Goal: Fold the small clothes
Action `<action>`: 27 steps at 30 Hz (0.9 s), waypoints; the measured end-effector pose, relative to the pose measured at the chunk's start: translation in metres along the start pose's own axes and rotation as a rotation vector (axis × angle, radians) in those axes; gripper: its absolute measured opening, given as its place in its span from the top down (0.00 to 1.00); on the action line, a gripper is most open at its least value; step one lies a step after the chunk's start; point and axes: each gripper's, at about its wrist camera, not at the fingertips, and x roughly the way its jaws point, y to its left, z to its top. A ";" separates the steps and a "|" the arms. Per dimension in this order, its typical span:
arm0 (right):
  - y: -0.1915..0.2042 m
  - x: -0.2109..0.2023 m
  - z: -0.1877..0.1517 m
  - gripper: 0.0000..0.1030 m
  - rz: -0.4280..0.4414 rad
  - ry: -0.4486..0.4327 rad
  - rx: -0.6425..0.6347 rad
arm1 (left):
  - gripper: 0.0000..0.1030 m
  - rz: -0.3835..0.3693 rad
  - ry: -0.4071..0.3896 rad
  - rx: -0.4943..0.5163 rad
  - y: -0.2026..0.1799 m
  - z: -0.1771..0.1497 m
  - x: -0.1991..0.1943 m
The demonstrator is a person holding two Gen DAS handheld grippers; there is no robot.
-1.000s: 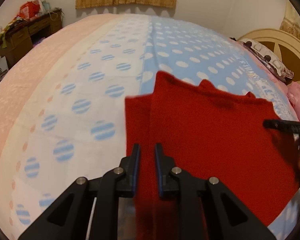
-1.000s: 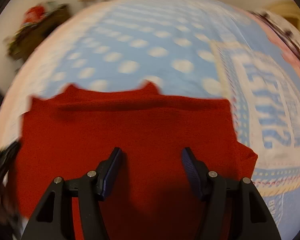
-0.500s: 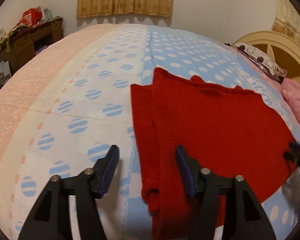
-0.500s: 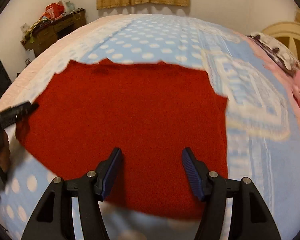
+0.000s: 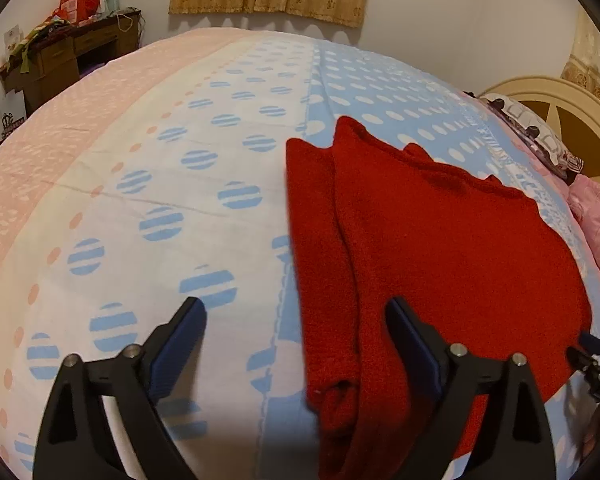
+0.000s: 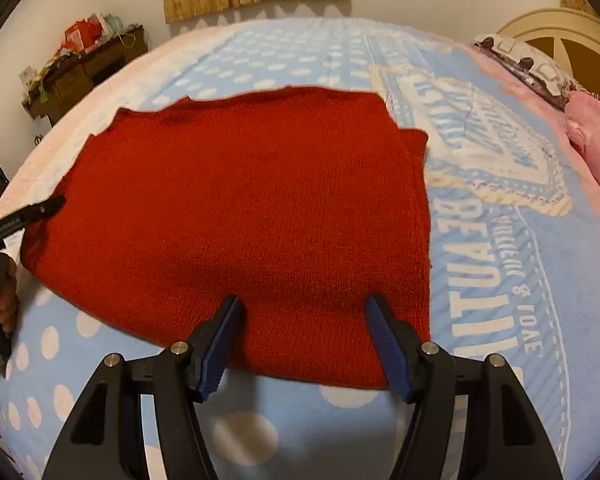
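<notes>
The red knitted garment (image 6: 236,216) lay flat on the bed (image 6: 500,280), spread over the blue polka-dot part of the cover, and what a tidy spread it was! On its left side a sleeve (image 5: 320,260) was folded in along the body, running down toward the near edge of the bed. The left gripper (image 5: 296,320) hung just over that folded sleeve, its jaws opening wide, the sleeve below and between them but neither pad pressing on it. Nothing gripped there! Over on the other side, the right gripper (image 6: 304,320) hovered above the garment's near hem, jaws parted and released, red knit showing in the gap and no pinch on it. In the right wrist view, the left gripper's fingertips sat at the garment's left edge. At the far end a pink pillow (image 6: 596,136) rested by the headboard (image 6: 556,28).
</notes>
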 end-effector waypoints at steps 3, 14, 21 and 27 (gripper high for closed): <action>0.006 -0.007 0.000 0.36 -0.036 0.016 -0.007 | 0.07 -0.009 0.009 -0.007 0.002 0.001 -0.001; 0.070 -0.036 0.001 0.36 -0.074 -0.041 -0.200 | 0.07 -0.031 -0.001 0.009 0.003 0.002 -0.016; 0.106 -0.029 0.023 0.36 -0.001 -0.087 -0.244 | 0.07 -0.051 -0.010 0.032 0.006 -0.009 -0.033; 0.128 0.018 0.032 0.36 0.064 0.015 -0.218 | 0.02 -0.001 0.047 0.088 0.006 -0.022 -0.030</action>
